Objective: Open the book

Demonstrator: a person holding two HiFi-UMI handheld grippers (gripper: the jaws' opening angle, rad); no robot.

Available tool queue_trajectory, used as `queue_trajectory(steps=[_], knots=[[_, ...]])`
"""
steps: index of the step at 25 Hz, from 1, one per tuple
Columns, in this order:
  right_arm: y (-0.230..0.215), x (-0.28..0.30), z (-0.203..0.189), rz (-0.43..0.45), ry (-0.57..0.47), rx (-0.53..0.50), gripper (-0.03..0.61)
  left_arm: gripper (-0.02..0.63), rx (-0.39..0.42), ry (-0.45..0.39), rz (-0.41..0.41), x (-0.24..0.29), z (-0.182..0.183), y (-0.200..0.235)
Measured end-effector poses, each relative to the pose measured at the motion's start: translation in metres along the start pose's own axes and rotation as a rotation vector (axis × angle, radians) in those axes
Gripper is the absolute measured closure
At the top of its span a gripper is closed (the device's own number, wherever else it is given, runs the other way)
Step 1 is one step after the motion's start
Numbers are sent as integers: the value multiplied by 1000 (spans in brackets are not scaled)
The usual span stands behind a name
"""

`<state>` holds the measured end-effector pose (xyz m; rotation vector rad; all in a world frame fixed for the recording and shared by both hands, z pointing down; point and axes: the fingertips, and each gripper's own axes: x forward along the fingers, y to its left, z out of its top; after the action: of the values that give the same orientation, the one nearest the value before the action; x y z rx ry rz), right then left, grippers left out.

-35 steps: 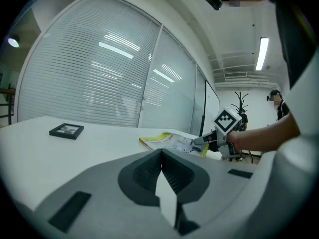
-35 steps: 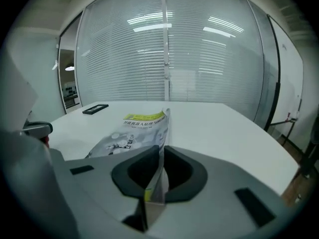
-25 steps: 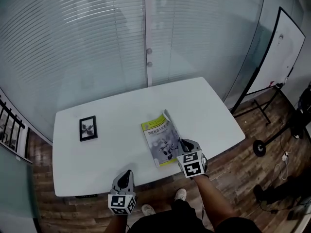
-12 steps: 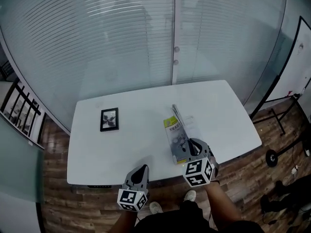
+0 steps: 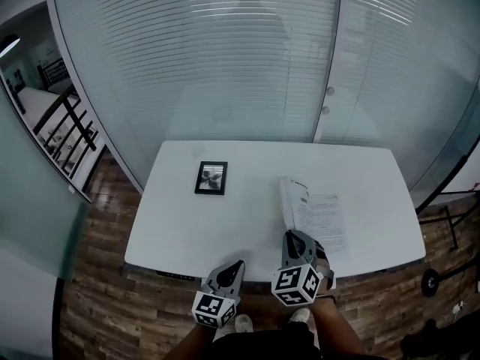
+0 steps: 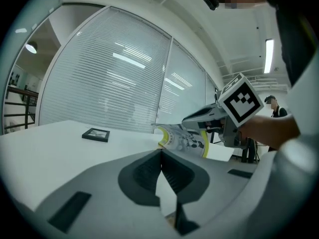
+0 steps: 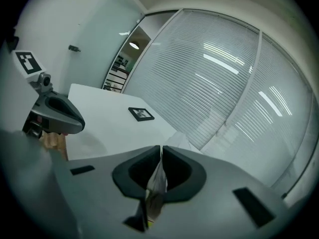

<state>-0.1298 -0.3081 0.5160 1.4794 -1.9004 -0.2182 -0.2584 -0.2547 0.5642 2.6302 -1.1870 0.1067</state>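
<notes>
A second ago the book lies shut with its yellow-green cover up. Now that cover stands on edge and a white printed page faces up beside it. The book sits by the counter's near edge, towards the right corner, and the small picture frame keeps its place nearer the far left corner. The right tongs have just been closing and pinch the cover's near edge between their pads. They reach in over the near edge, rolled onto their side and tipped a little downward. The left tongs hover almost level over the near edge, left of the book and apart from it, with their pads together on nothing. From above the cover shows only edge-on, with its lower end behind the right tongs. The page's print is too small to read. Both forearms are cut off by the bottom of the head view.
</notes>
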Motion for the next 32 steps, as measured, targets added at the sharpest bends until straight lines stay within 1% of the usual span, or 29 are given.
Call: queue_trajectory(steps=[5,8,10,13,15,20,22,23,24,25,26,28,30,32], knots=[[52,12,10,70,-14,-102,555,604,-9,5,60,-22,-2,17],[82,21,16,99,-23,-177,555,604,11,-9,103,-36,-4,29],[100,28,18,120,-29,-211,554,604,8,-11,127,-44,-6,35],[125,43,15,164,-23,-218,552,604,-11,4,128,-54,-12,37],[137,50,12,187,-12,-222,552,604,3,-3,125,-58,-10,36],[162,63,1,248,8,-245,546,604,-5,-4,155,-65,-12,44],[170,64,1,308,9,-214,527,604,-14,-4,159,-67,-12,47],[174,62,3,347,5,-175,478,604,-17,-2,160,-68,-11,48],[175,59,7,381,-8,-128,415,604,-20,3,161,-69,-12,49],[174,54,13,401,-32,-80,394,604,-25,9,164,-69,-13,50],[168,49,21,405,-63,-39,393,604,-28,14,167,-69,-13,52],[150,41,35,370,-120,8,396,604,-18,14,165,-63,-8,54],[127,34,43,317,-153,34,427,604,16,10,147,-52,-2,53],[108,27,44,283,-166,79,461,604,43,10,122,-42,0,47]])
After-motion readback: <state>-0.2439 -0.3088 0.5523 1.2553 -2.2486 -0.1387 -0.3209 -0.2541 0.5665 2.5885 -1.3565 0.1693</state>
